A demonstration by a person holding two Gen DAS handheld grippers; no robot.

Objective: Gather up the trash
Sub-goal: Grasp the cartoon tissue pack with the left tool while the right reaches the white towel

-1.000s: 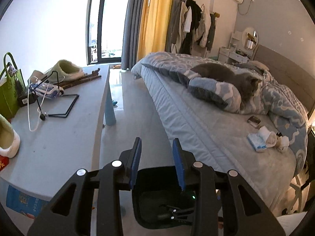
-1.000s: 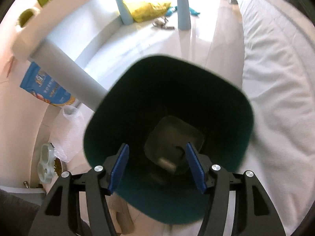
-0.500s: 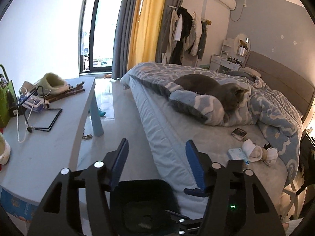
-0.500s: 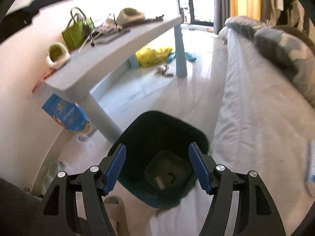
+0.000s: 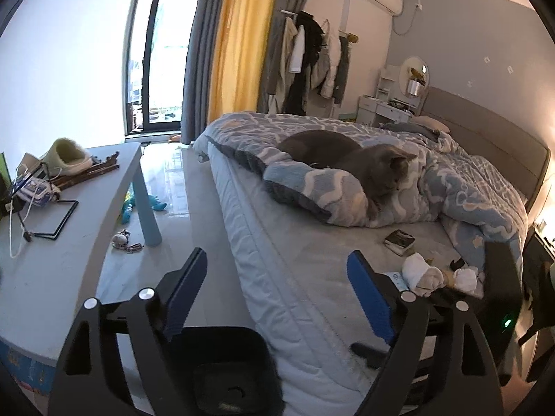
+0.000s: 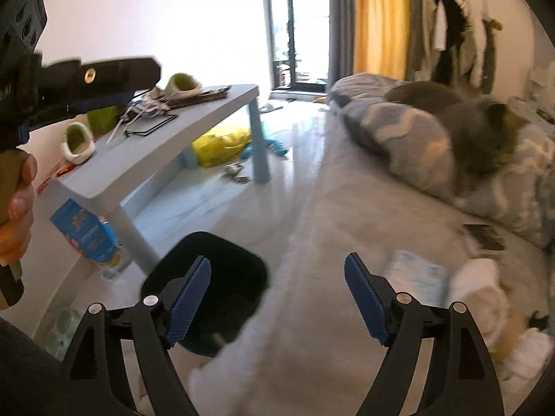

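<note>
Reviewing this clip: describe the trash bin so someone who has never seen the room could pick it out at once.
Start at the bed and look at the floor strip between it and the grey table. The bin stands there, against the mattress edge near the table's closest leg. It is the only dark, open-topped squarish container on the floor; the clutter nearby is a yellow bag and a blue packet.

Black bin (image 6: 222,263), grey cat (image 5: 350,163) on blue wavy-pattern quilt (image 5: 451,187), yellow curtain (image 5: 239,38).

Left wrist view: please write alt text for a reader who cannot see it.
The open left gripper points over a bed where a grey cat lies on a blue quilt. A dark bin stands below, white socks lie right, a cluttered table stands left.
</note>
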